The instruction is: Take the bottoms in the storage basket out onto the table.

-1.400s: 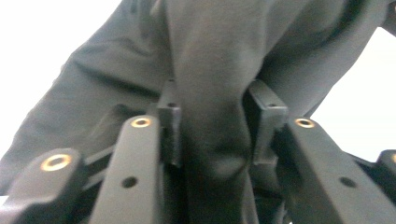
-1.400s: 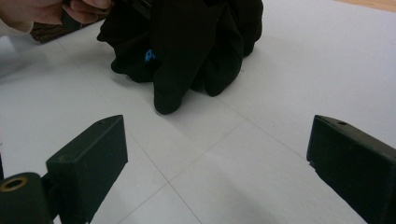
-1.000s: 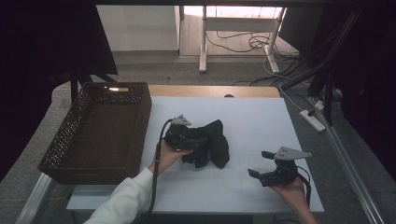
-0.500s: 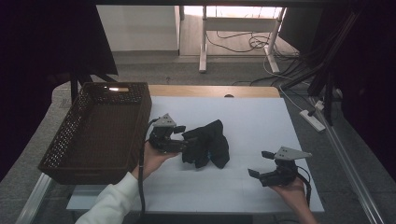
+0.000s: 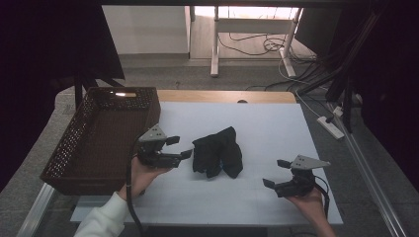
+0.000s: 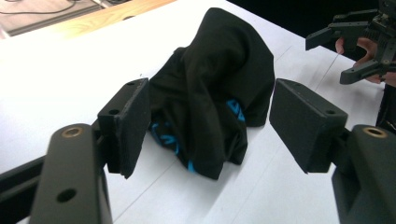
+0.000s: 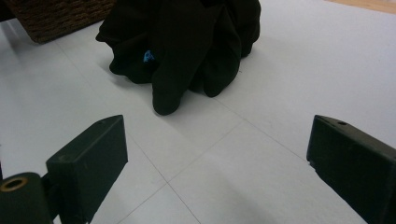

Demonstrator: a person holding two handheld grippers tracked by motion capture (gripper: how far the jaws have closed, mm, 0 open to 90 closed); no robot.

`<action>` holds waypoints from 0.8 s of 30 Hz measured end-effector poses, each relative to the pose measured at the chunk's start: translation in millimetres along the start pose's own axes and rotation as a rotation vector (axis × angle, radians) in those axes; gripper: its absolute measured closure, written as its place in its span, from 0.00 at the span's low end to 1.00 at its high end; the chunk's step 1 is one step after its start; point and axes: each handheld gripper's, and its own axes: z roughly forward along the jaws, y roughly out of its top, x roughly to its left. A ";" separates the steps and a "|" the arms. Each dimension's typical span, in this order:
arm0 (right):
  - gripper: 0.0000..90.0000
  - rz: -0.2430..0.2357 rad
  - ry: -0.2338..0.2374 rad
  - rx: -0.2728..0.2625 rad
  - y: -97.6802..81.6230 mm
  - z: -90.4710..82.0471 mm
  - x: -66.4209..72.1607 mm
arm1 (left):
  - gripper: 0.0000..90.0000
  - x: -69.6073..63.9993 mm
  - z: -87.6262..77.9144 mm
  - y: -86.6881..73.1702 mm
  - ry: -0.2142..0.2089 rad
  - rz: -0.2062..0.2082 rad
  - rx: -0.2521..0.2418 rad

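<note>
Black cloth (image 5: 218, 151) mid-table, apart from basket (image 5: 106, 136).

Dim rm, cables (image 5: 247, 47) on floor (image 5: 197, 74)

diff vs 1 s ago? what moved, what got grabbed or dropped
The left gripper let go of the black garment and drew back toward the wicker basket; its jaws now stand open, apart from the cloth. The garment settled into a slightly different heap on the white table. The right gripper stayed open, in place.
</note>
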 end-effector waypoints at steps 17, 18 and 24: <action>0.06 -0.020 -0.001 -0.015 0.9 -0.8 2.7 | 0.28 -0.1 -69.6 -52.4 0.138 -0.053 0.001; 0.06 -0.022 -0.003 -0.016 0.9 -0.8 3.0 | 0.28 0.8 -72.2 -54.8 0.142 -0.060 -0.002; 0.06 -0.024 -0.005 -0.014 0.8 -0.5 3.2 | 0.27 7.7 -85.7 -71.8 0.181 -0.098 0.004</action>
